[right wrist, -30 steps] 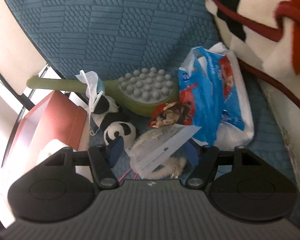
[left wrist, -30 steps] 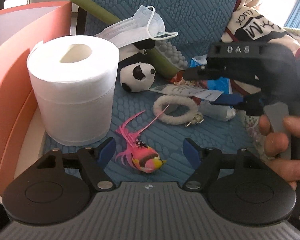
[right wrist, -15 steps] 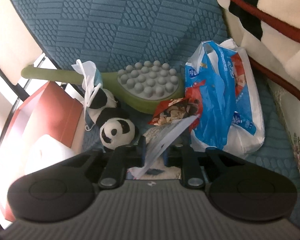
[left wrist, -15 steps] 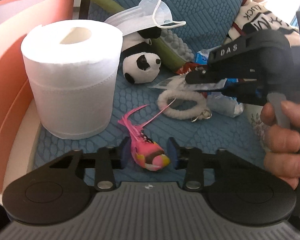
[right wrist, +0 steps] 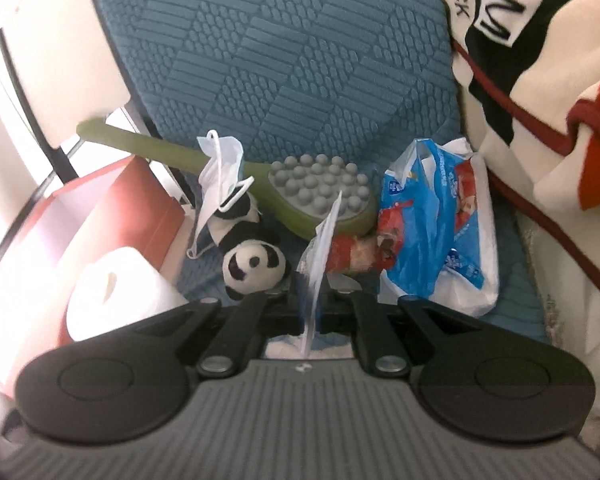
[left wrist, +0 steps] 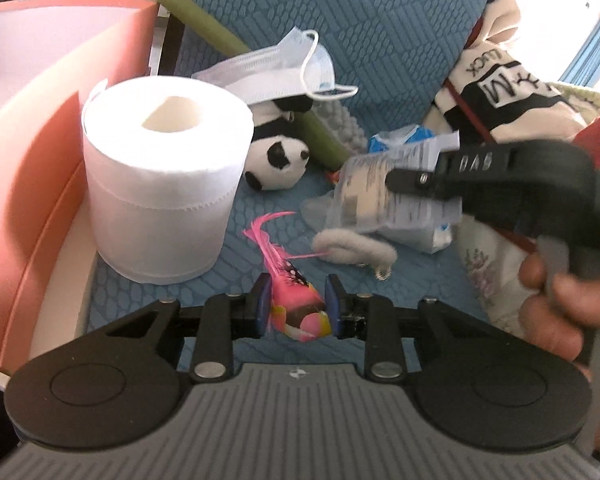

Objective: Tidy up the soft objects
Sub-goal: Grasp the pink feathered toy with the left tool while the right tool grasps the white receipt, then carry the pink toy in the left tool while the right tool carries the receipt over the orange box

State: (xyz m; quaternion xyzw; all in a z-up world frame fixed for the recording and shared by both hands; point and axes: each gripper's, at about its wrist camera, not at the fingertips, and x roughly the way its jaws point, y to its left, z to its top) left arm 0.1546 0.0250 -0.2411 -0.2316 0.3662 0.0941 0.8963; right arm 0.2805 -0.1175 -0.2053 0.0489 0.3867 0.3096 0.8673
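Observation:
My left gripper (left wrist: 294,306) is shut on a pink feathered toy bird (left wrist: 296,304), low over the blue cushion (left wrist: 256,236). My right gripper (right wrist: 314,292) is shut on a clear plastic packet (right wrist: 320,248) and holds it edge-on above the seat; the same packet (left wrist: 384,196) shows lifted in the left wrist view. A toilet roll (left wrist: 162,180), a panda plush (left wrist: 274,164), a face mask (left wrist: 276,68) and a fluffy white ring (left wrist: 354,248) lie on the cushion.
An orange box (left wrist: 40,140) stands at the left beside the roll. A green massage brush (right wrist: 320,196), a blue-white tissue pack (right wrist: 440,232) and a red snack wrapper (right wrist: 356,252) lie at the back. A printed blanket (right wrist: 540,80) fills the right.
My left gripper closed on the pink bird. My right gripper closed on the plastic packet and lifted it off the fluffy ring.

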